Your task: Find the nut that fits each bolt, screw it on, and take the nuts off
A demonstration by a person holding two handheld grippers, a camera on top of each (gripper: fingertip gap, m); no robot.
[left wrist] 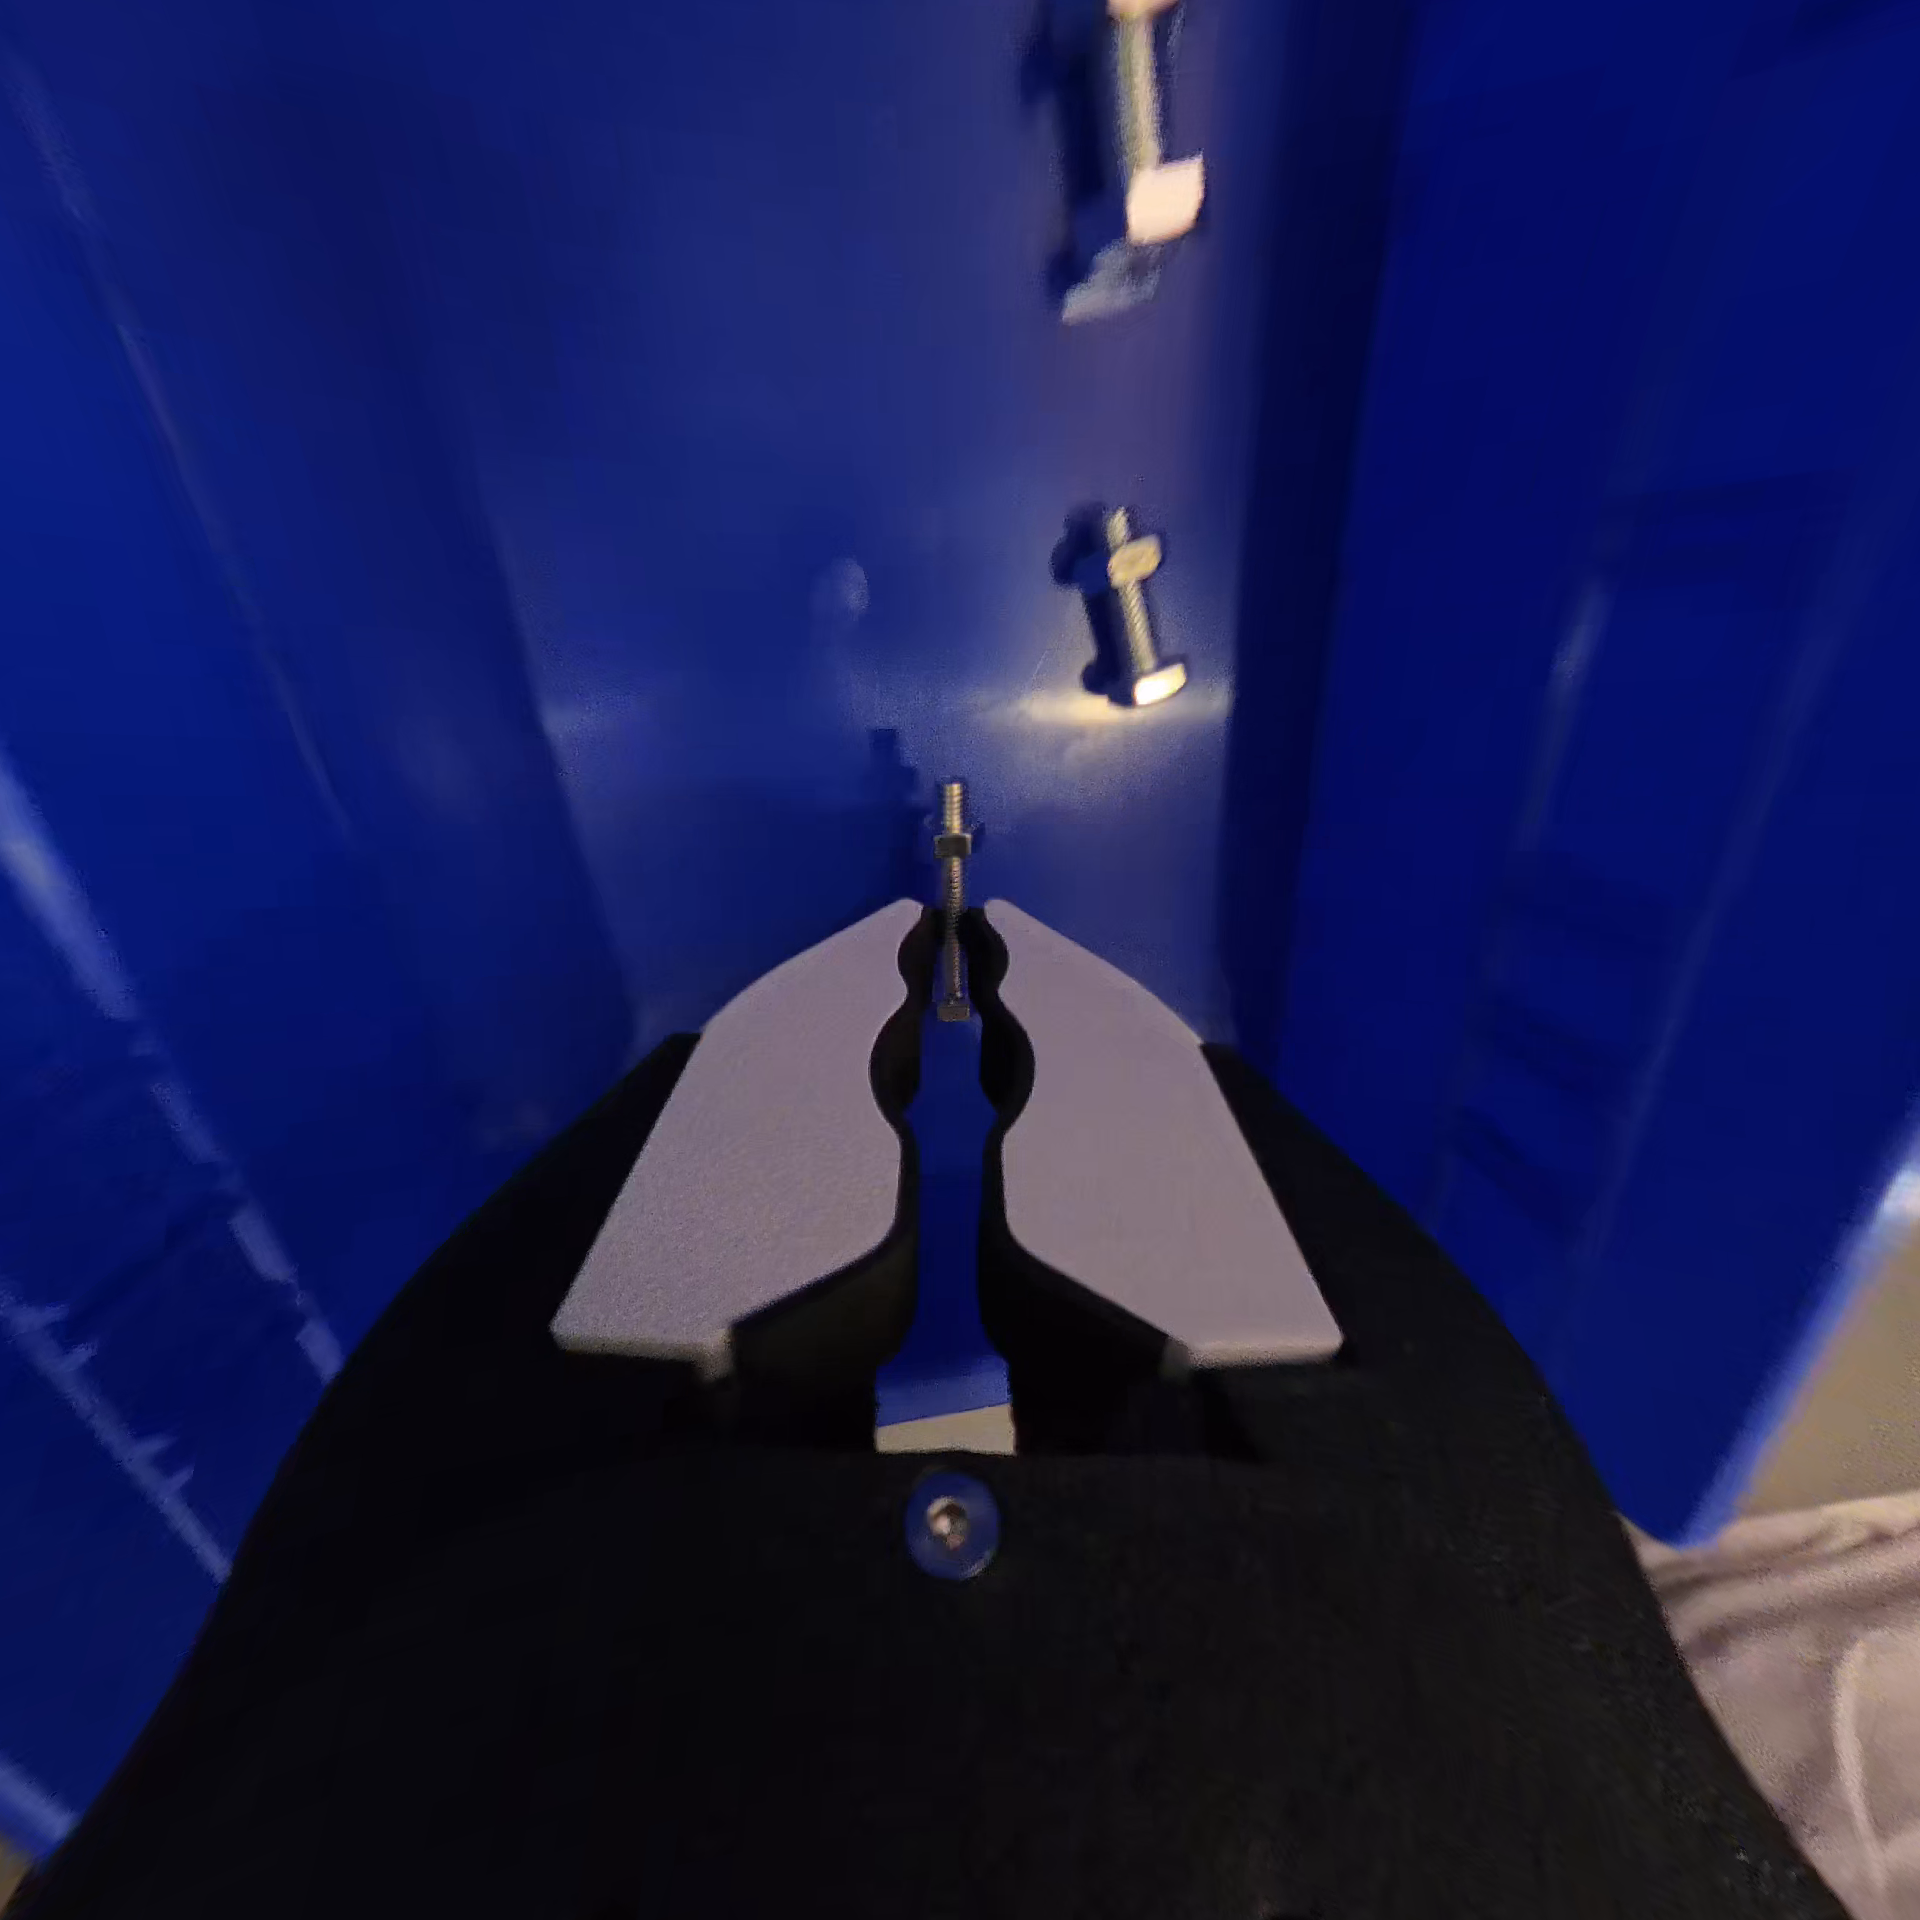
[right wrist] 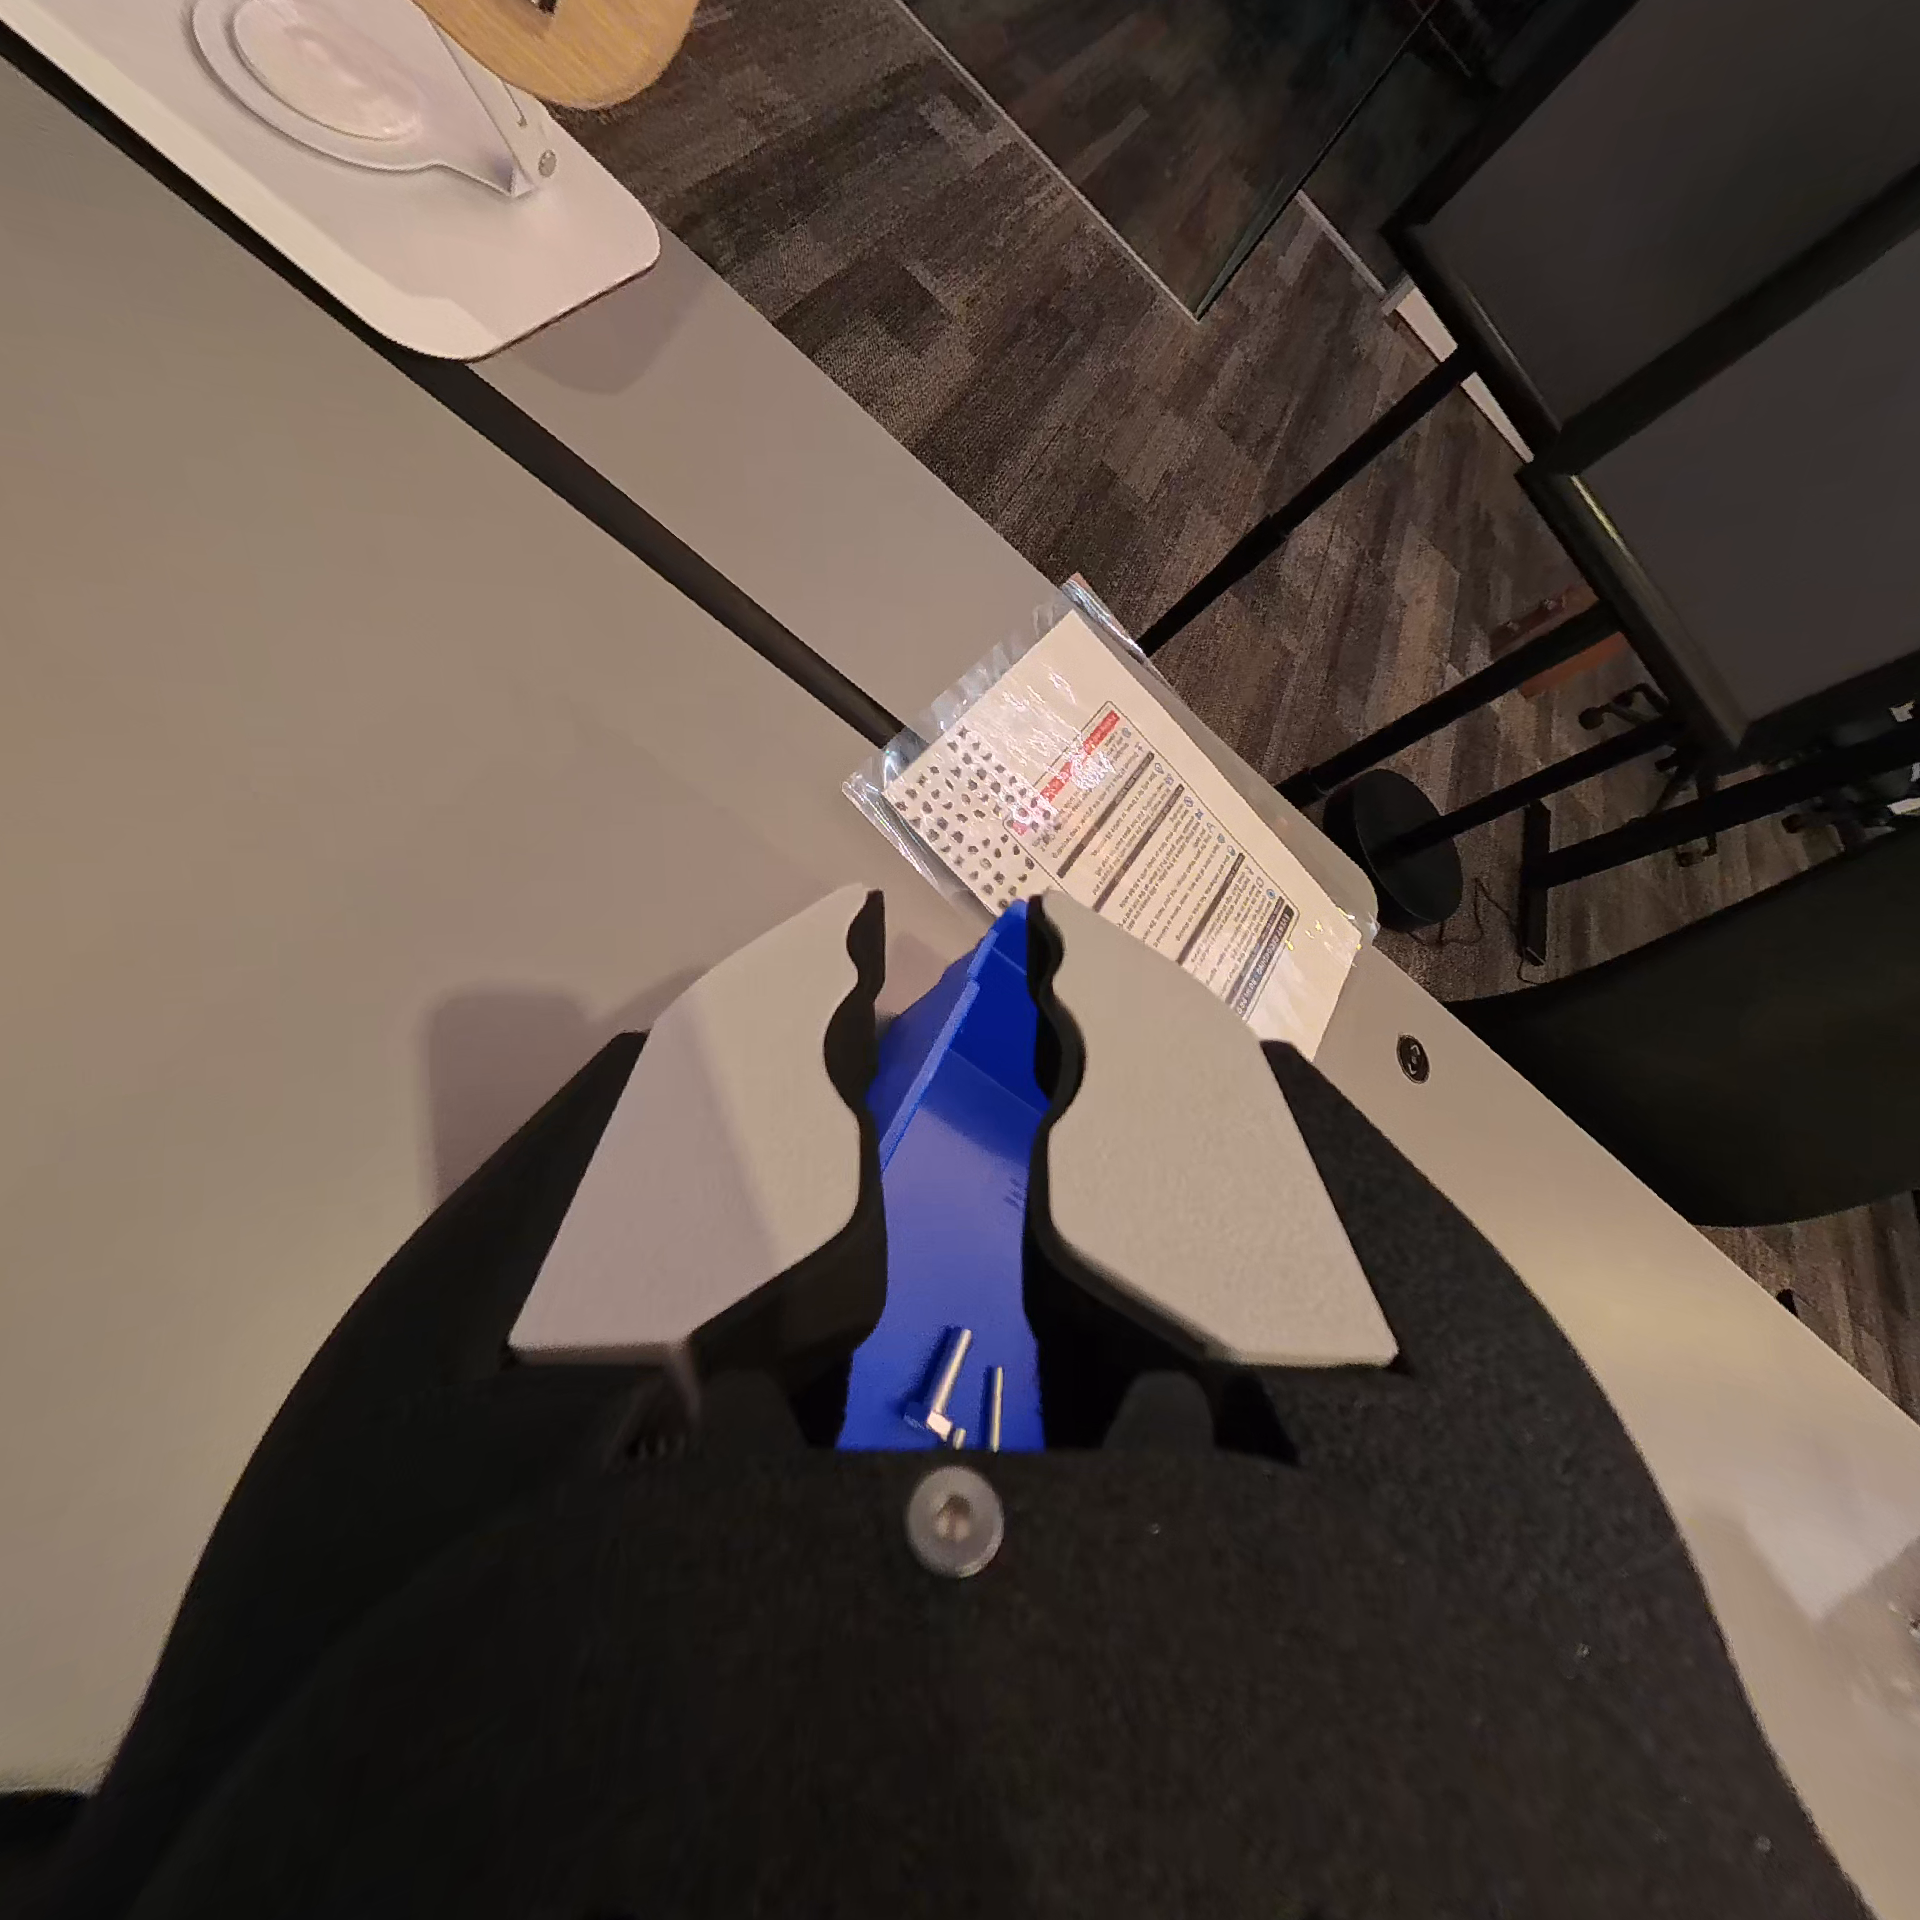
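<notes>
In the left wrist view my left gripper [left wrist: 954, 906] is shut on a thin small bolt [left wrist: 952, 899] that carries a small nut [left wrist: 955, 833] near its far end. It hangs inside a blue plastic bin [left wrist: 520, 520]. A medium bolt with a nut [left wrist: 1130, 613] and a larger, blurred bolt [left wrist: 1143, 145] lie on the bin floor farther in. In the right wrist view my right gripper [right wrist: 961, 914] is open and empty above the blue bin [right wrist: 956, 1164], where two bolts [right wrist: 951, 1392] show between the fingers.
The bin's blue walls [left wrist: 1558, 727] close in on both sides in the left wrist view. The grey table [right wrist: 312, 727] holds a bagged instruction sheet [right wrist: 1122, 831] near its edge and a white tray [right wrist: 416, 187] far off. Dark floor and chairs [right wrist: 1714, 1039] lie beyond. The tips of one gripper are about 75 centimeters away from the tips of the other.
</notes>
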